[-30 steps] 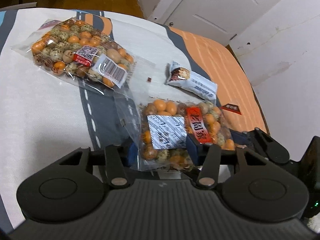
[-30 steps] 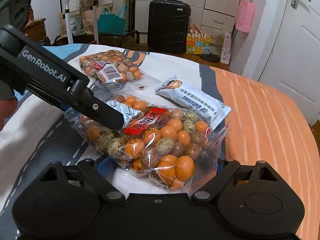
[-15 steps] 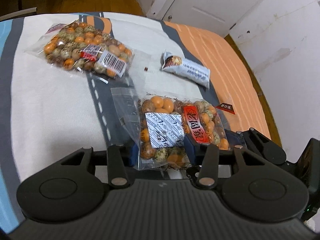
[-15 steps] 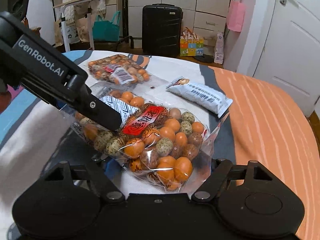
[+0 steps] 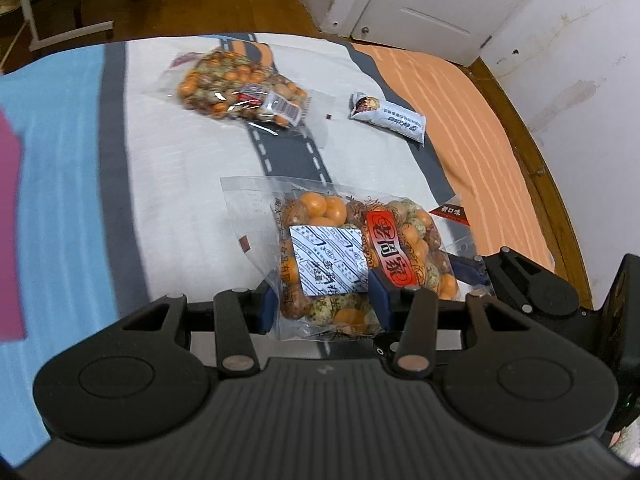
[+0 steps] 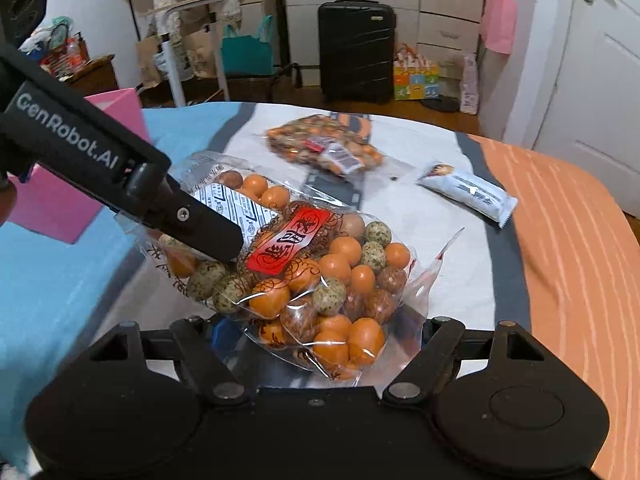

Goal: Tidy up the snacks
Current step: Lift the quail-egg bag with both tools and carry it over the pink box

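A clear bag of orange and speckled coated nuts (image 5: 352,256) (image 6: 320,280) with a red label hangs just above the bed, carried between both grippers. My left gripper (image 5: 322,302) is shut on the bag's near end, its blue pads pressing both sides. In the right wrist view one left finger (image 6: 192,220) crosses the bag's top. My right gripper (image 6: 324,332) is shut on the other end of the same bag. A second bag of nuts (image 5: 240,88) (image 6: 324,148) and a white snack bar (image 5: 388,118) (image 6: 468,192) lie farther off on the bedspread (image 5: 180,168).
A pink box (image 6: 60,200) stands at the bed's left side. A small torn red-and-black packet corner (image 5: 450,212) lies by the orange stripe. Beyond the bed are a black suitcase (image 6: 356,48), a folding table and a white door (image 5: 432,4).
Both grippers have risen and drawn back with the bag, which has come up off the bedspread. More of the bed and the pink box have come into view.
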### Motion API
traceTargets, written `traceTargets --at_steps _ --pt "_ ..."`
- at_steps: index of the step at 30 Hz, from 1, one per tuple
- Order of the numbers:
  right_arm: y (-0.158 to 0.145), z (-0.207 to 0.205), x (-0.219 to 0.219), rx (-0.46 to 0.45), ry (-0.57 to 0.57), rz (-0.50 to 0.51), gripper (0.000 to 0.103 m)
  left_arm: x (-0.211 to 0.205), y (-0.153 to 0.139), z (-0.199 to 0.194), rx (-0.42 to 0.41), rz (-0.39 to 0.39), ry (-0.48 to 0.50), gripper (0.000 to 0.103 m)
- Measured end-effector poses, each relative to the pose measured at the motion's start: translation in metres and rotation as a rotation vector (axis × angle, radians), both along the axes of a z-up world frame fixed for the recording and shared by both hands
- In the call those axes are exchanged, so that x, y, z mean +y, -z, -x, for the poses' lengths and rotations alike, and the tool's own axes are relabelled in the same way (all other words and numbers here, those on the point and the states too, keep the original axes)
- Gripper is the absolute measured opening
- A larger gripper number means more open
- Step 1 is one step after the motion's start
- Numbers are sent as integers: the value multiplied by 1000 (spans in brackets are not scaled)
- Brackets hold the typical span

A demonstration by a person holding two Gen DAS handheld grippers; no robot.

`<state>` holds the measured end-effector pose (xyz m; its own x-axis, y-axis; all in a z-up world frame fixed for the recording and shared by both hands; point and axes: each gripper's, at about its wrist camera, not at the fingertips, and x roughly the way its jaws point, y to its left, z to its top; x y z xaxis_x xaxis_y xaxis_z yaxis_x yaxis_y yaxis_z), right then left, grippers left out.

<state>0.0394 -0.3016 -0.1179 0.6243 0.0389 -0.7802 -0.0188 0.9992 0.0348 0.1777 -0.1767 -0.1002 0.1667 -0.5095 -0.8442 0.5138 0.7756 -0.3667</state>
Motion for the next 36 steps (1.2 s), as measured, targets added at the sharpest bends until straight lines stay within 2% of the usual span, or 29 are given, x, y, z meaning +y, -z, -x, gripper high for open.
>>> traceTargets --at_steps 9,16,21,28,33,36 --pt "-44 16 47 -18 -125 41 82 63 -45 34 -33 38 -77 45" --pt "-71 23 83 -72 -211 87 82 109 -69 60 -123 100 -133 45" --pt "-88 12 109 -124 -277 126 81 136 -83 69 -217 114 -182 45" --pt "-110 -13 148 -184 -364 179 81 182 -104 62 -299 137 -268 45" --pt "-132 -38 177 -220 -440 202 82 224 -120 41 -295 188 -345 45" --pt "-139 -61 189 -227 -484 165 82 244 -126 24 -287 203 -380 45"
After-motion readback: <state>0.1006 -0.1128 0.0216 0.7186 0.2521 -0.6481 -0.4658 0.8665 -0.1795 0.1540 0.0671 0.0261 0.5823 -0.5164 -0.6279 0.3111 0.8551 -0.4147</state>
